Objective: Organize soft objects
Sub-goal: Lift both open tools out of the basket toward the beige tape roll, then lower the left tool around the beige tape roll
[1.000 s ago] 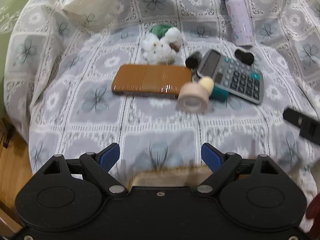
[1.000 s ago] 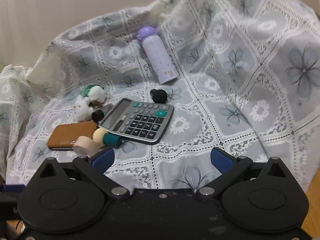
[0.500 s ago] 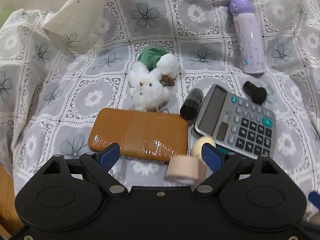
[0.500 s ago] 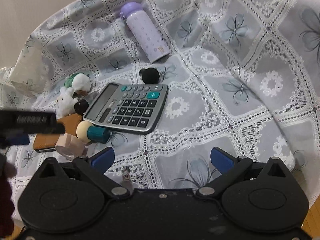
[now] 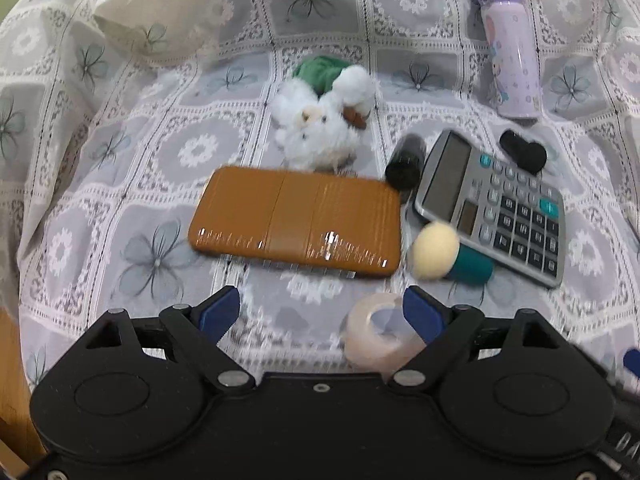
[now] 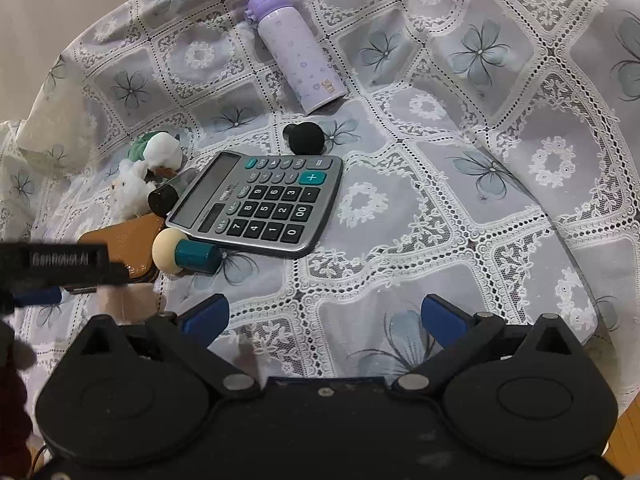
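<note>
My left tongs (image 5: 322, 310) have moved in closer; the tape roll (image 5: 380, 336) now sits by the right fingertip, jaws released. My right tongs (image 6: 324, 316) hang lower over the cloth (image 6: 460, 200), also released.

Grey floral lace cloth (image 5: 160, 248), tan wallet (image 5: 296, 220), lilac bottle (image 5: 514, 60), white plush (image 5: 316, 132)

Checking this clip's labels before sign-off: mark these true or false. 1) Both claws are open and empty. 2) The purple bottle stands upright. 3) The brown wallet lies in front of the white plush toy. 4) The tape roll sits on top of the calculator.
1) True: the left claw and the right claw hold nothing.
2) False: the purple bottle lies on its side on the cloth.
3) True: the brown wallet lies just in front of the white plush toy.
4) False: the tape roll lies on the cloth, apart from the calculator.
</note>
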The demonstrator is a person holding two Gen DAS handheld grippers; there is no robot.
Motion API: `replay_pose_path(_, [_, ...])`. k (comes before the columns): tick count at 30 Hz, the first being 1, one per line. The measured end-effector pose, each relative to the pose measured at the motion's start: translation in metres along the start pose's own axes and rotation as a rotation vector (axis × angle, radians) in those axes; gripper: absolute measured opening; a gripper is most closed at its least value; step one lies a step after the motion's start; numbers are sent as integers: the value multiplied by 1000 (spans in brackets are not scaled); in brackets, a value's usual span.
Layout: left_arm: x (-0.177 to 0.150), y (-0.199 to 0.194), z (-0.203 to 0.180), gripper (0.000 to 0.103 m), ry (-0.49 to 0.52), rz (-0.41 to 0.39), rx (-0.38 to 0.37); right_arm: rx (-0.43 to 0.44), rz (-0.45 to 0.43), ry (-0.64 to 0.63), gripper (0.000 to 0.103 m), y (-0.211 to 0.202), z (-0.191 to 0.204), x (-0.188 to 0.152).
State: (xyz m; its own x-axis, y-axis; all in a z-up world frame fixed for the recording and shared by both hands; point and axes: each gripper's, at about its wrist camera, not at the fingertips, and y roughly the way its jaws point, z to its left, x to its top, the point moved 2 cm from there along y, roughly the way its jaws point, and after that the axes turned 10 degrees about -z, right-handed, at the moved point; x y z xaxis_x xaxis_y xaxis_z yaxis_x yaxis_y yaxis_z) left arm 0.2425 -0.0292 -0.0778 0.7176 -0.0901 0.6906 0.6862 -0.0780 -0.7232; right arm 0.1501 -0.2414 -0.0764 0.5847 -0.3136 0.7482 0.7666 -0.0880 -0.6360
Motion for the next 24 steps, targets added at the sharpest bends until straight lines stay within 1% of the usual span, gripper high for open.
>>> replay_pose_path(4, [-5, -2, 7, 86, -4, -3, 6, 5, -2, -9, 103, -2, 5, 0])
replay_pose_path(7, [-8, -9, 12, 86, -14, -23, -6, 4, -7, -10, 103, -5, 4, 1])
replay_pose_path(9, [-10, -16, 12, 86, -3, -43, -16, -3, -12, -8, 103, -8, 3, 1])
replay_pose_path(12, [-14, -22, 8, 88, 20, -56, -51, -19, -12, 2, 103, -10, -2, 1])
replay_pose_path(18, [-16, -15, -6, 89, 37, -57, -113, -33, 8, 5, 103, -11, -6, -2])
replay_pose_path(21, [-16, -7, -10, 88, 27, -36, -136, -35, 7, 2, 103, -12, -6, -1])
replay_pose_path(22, [-15, -3, -9, 86, 21, -27, -145, -35, 6, 3, 103, -13, -6, -1])
replay_pose_path(23, [-16, -1, -9, 75, 17, -21, -150, -34, 6, 3, 103, -13, -5, 0])
replay_pose_path(24, [-17, 1, -8, 61, 14, -8, -157, -33, 5, 1, 103, -13, -5, 0])
